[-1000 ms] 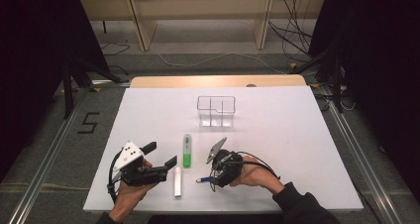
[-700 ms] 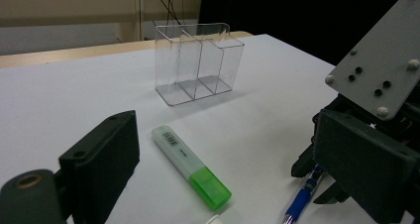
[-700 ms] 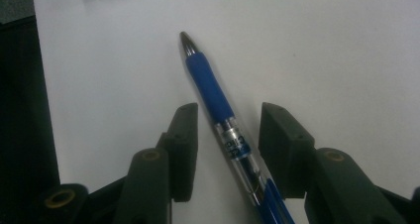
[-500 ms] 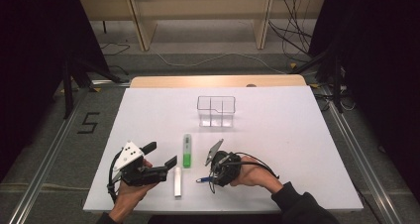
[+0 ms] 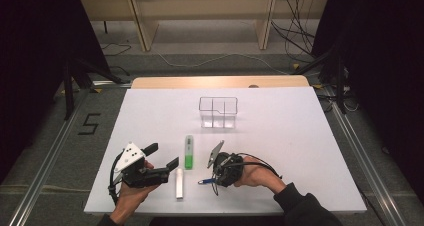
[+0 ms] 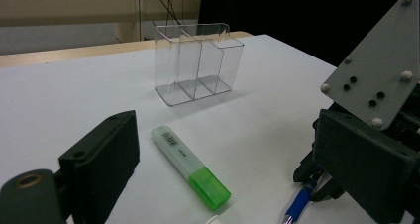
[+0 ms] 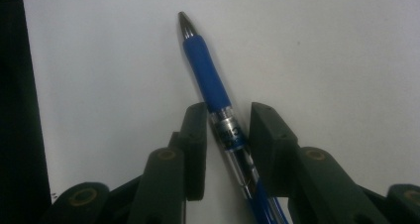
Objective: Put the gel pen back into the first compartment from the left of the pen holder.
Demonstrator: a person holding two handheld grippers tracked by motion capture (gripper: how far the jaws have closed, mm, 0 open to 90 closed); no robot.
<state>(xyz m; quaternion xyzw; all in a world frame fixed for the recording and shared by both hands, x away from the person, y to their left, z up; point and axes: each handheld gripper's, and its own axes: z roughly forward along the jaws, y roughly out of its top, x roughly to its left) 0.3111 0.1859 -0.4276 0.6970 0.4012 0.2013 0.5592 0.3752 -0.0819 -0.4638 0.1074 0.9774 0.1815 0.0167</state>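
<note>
A blue pen [image 7: 208,80] lies on the white table, tip pointing away in the right gripper view. My right gripper [image 7: 228,122] points down over it with the clear barrel between its jaws. The jaws have just been closing; thin gaps still show on both sides of the pen. In the high view the pen tip [image 5: 204,181] pokes out left of the right gripper [image 5: 219,178]. My left gripper [image 5: 161,156] is held open above the table at the front left, nothing between its jaws. A green-capped highlighter [image 5: 189,152] lies between the two grippers.
A clear three-compartment organiser [image 5: 218,112] stands empty mid-table, also seen in the left gripper view [image 6: 198,60]. A white stick-shaped item [image 5: 179,183] lies near the front edge beside the left gripper. The white tabletop [image 5: 300,136] has a wooden strip along its back.
</note>
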